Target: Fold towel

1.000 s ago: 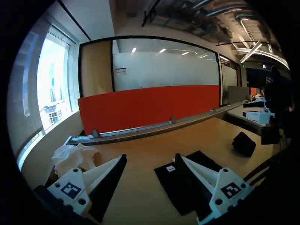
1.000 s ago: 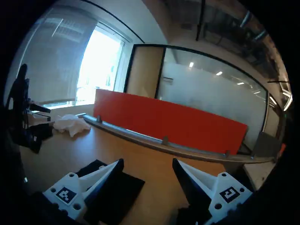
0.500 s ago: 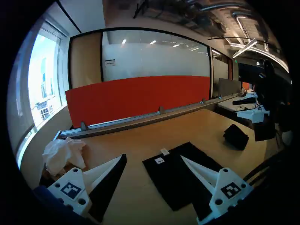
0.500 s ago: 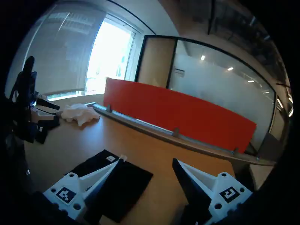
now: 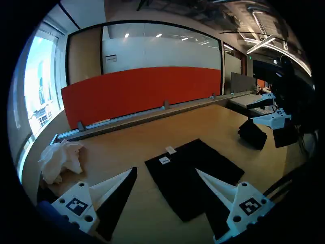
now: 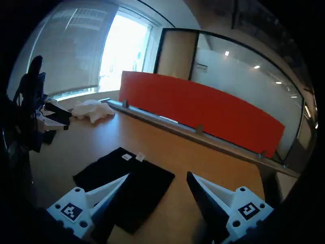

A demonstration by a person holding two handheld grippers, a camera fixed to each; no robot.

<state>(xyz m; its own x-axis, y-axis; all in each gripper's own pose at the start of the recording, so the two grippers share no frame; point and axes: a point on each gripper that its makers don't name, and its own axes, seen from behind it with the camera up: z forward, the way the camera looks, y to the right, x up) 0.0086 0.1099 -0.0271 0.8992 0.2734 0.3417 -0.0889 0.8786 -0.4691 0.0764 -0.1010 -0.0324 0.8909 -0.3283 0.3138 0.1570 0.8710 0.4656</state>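
- Towel (image 5: pixel 195 175), black, lies spread flat on the wooden table (image 5: pixel 134 142), its two small white tags (image 5: pixel 164 160) at the far edge.
- Left gripper view: the left gripper (image 5: pixel 165 169) has its jaws wide apart with nothing held, and the towel lies just past the fingertips, mostly toward the right finger. A crumpled white cloth (image 5: pixel 59 158) sits far left, a dark bundle (image 5: pixel 252 134) far right, and an orange partition (image 5: pixel 142 91) runs along the table's far edge.
- Right gripper view: the right gripper (image 6: pixel 158 174) is likewise wide open and empty. The towel lies near left, partly behind the left finger. The white cloth is far left by the window.
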